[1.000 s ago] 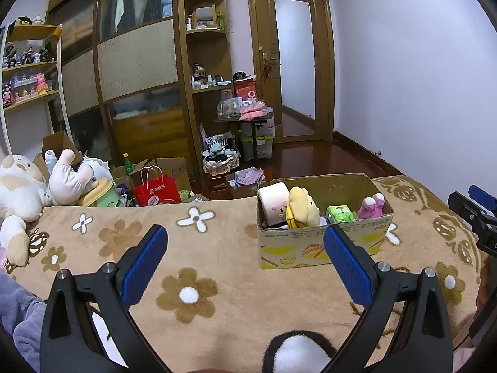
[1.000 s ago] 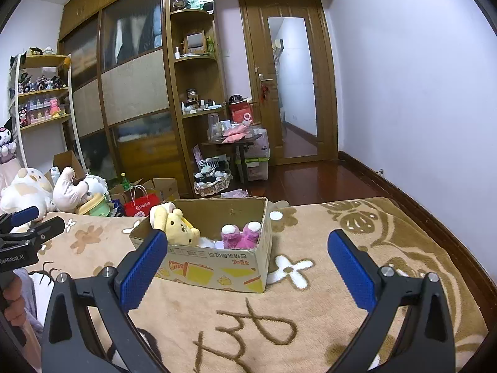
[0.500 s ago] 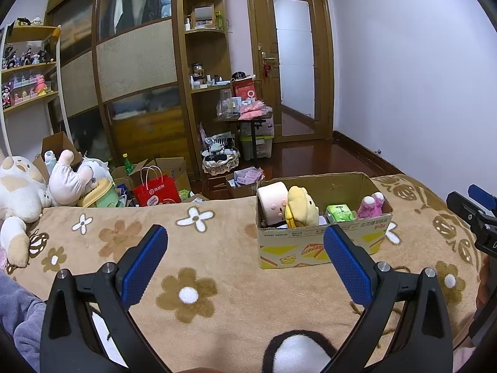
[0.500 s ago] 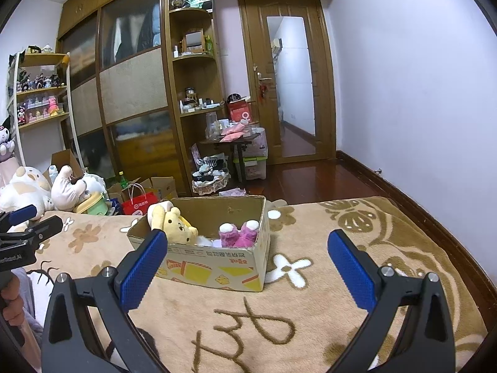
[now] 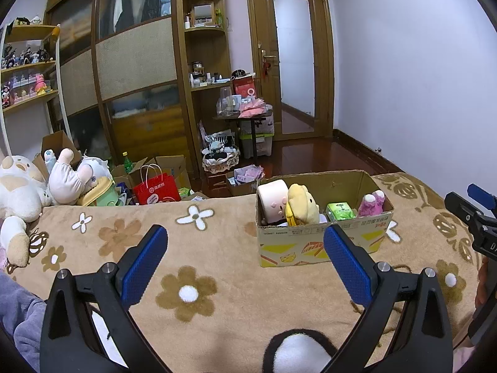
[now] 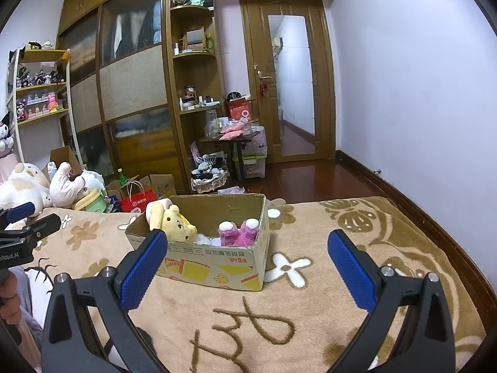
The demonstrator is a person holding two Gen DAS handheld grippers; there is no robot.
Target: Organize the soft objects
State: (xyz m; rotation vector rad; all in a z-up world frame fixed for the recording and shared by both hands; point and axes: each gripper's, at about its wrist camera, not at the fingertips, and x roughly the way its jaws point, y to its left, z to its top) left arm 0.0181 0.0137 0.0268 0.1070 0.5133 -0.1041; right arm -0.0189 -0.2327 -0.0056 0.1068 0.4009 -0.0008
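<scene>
Cardboard box [image 5: 323,236]: open-topped, resting on the tan flower-patterned blanket [image 5: 186,248]; at 1 o'clock in the left wrist view, at 11 o'clock in the right wrist view.
Box contents: cream cylindrical plush [image 5: 273,200] at the left end, touching the yellow bear plush [image 5: 303,205]; green packet [image 5: 341,211] beside it; pink plush [image 5: 372,203] at the right end.
Left hand-held gripper [image 5: 245,258]: fingers spread wide, nothing between the blue pads [image 5: 144,262]; above the blanket.
Right hand-held gripper [image 6: 247,264]: fingers spread wide, holding nothing; box just beyond its left finger.
Loose plush: large white-and-tan toy [image 5: 17,192] at 9 o'clock, at the blanket's edge.
Background: red paper bag [image 5: 157,188] on the floor at 11 o'clock.
</scene>
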